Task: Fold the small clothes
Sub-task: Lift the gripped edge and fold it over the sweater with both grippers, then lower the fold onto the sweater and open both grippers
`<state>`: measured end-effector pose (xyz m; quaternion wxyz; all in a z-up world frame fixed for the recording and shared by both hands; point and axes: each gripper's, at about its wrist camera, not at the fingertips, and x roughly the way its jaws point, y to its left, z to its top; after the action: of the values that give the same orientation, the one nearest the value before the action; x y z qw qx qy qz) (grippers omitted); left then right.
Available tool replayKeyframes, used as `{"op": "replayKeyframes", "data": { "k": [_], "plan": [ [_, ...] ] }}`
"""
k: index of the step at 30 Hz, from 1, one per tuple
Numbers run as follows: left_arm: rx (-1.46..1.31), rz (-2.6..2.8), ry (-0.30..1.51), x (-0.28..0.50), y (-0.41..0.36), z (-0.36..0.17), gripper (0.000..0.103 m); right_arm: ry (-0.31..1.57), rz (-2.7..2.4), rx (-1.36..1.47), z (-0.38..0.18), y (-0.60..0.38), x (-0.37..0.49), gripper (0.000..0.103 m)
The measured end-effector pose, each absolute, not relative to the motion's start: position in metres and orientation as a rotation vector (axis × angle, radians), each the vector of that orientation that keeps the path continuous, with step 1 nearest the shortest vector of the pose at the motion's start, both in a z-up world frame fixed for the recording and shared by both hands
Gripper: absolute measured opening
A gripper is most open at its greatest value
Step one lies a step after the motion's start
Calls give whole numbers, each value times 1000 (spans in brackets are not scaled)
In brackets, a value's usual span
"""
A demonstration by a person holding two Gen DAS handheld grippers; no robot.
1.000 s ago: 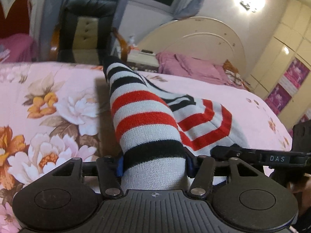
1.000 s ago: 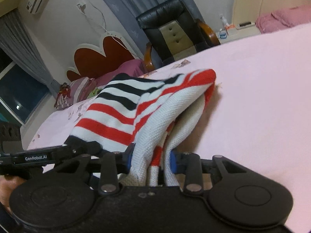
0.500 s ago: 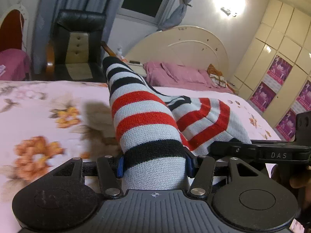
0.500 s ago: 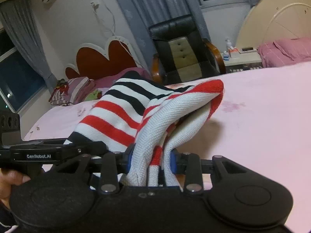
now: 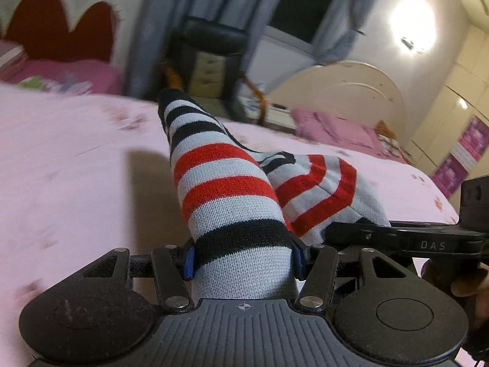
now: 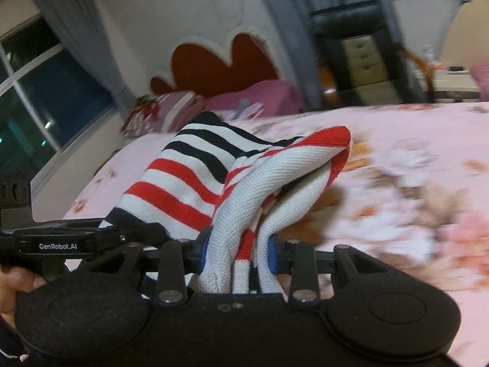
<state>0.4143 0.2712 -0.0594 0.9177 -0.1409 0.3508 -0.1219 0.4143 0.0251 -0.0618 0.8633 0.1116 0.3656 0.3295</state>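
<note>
A small knitted garment (image 5: 226, 192) with red, black and white stripes hangs bunched between both grippers, lifted above the pink floral bedsheet (image 5: 76, 168). My left gripper (image 5: 243, 260) is shut on one end of it. My right gripper (image 6: 240, 253) is shut on the other end, where the fabric (image 6: 244, 183) is gathered in several folds. The right gripper also shows in the left wrist view (image 5: 412, 238), close on the right. The left gripper shows in the right wrist view (image 6: 76, 241), close on the left.
The bed (image 6: 412, 183) stretches ahead under both grippers. A black armchair (image 5: 211, 58) stands behind it by grey curtains. A red heart-shaped headboard (image 6: 223, 64) with pink pillows and a cream headboard (image 5: 342, 91) lie beyond. Both views are motion-blurred.
Both grippers have swung to the left with the garment still held between them; the background has shifted right and blurred. The garment's shape is much the same.
</note>
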Motion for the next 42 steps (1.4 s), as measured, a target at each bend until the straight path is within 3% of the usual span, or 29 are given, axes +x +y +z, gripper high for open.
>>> {"op": "replayKeyframes", "data": {
  "k": [11,17,19,20,21,23,25,26,27,32,34,36,42],
  "plan": [
    [-426,-218,763,398,351,-140,56,845,706,181,-98,111,407,34],
    [-494,-263,736,397,361,-163,62,938,680,393,-138,81,416,35],
    [-492,-260,734,397,361,-161,71,946,673,404,-136,81,415,36],
    [-479,-251,728,394,363,-158,74,957,671,404,-132,81,415,40],
    [-460,-232,716,390,364,-151,78,960,654,396,-125,80,415,51],
    [-410,-196,658,374,372,-133,77,886,571,330,-102,69,405,66],
    [-351,-180,589,361,375,-112,77,789,577,277,-79,58,397,42],
    [-338,-204,567,362,372,-105,77,771,583,269,-72,57,395,23],
    [-315,-227,557,364,367,-100,77,751,599,255,-63,58,394,19],
    [-128,-329,621,392,319,-109,77,742,661,23,-61,109,394,23],
    [-120,-298,650,401,316,-122,77,785,615,-85,-76,121,398,12],
    [-154,-291,641,399,320,-123,77,806,578,-123,-89,122,403,8],
    [-173,-294,578,351,333,-104,72,715,617,-91,-48,103,366,14]
  ]
}}
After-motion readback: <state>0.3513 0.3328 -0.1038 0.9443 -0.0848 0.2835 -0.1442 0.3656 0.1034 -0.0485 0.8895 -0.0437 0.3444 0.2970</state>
